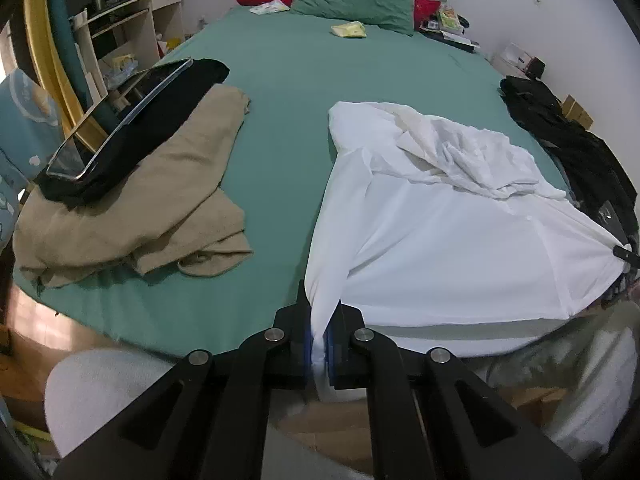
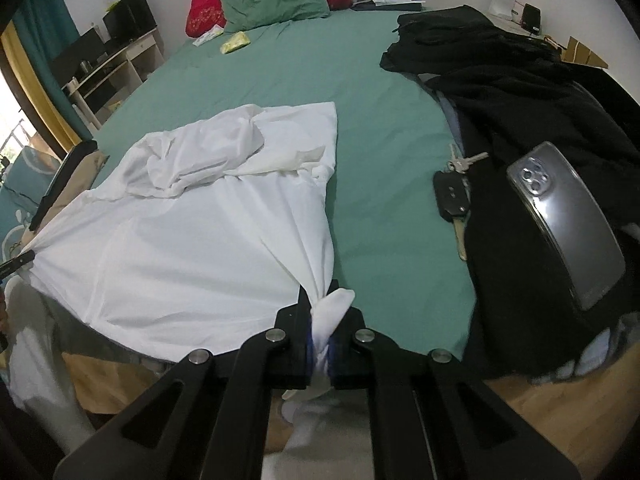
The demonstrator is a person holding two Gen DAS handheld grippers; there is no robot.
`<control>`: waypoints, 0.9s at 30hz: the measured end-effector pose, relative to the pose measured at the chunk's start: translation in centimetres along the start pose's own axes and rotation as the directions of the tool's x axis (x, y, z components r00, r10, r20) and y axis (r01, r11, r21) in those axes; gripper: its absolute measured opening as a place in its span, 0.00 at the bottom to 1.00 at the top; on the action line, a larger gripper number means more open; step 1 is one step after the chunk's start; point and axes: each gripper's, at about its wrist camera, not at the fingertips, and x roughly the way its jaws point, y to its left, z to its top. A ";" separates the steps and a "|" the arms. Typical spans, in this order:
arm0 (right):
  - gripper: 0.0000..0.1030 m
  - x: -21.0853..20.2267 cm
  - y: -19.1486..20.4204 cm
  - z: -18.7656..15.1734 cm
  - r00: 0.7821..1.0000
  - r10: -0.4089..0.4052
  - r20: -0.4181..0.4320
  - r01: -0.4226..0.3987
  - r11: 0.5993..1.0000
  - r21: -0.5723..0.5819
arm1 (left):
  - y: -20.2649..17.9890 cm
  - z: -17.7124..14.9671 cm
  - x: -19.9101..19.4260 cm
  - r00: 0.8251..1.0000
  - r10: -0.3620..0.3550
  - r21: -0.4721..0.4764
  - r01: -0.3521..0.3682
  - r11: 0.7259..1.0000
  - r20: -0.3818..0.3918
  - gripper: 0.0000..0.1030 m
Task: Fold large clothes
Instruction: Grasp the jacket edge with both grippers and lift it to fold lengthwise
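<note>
A large white shirt (image 1: 448,240) lies on the green bed (image 1: 288,92), its near edge hanging over the foot of the bed. My left gripper (image 1: 320,344) is shut on the shirt's near left corner. My right gripper (image 2: 322,344) is shut on the shirt's (image 2: 192,248) near right corner, bunched between the jaws. The cloth is stretched between the two grippers. The far part of the shirt is crumpled, with a sleeve folded over. The right gripper's tip shows at the right edge of the left wrist view (image 1: 626,254).
A beige folded garment (image 1: 160,208) with a black cloth and a tablet (image 1: 120,116) on it lies at the left. Black clothes (image 2: 520,120), a phone (image 2: 568,220) and car keys (image 2: 452,196) lie at the right. Pillows (image 1: 352,0) are at the head.
</note>
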 end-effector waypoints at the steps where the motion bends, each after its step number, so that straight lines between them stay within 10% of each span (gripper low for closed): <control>1: 0.05 -0.3 0.0 -0.2 1.000 -0.001 0.003 0.001 1.000 0.002 | 0.0 0.0 -0.4 1.000 -0.004 0.001 0.004 1.000 -0.001 0.06; 11: 0.05 -1.0 0.3 1.7 0.998 0.001 0.069 -0.001 1.000 0.010 | -1.2 2.7 -2.0 0.998 -0.016 0.013 0.016 1.000 0.061 0.06; 27: 0.05 4.2 -1.8 13.6 0.979 0.029 0.201 -0.027 1.000 -0.012 | -1.3 13.5 5.0 0.989 -0.031 -0.082 0.043 0.996 0.142 0.06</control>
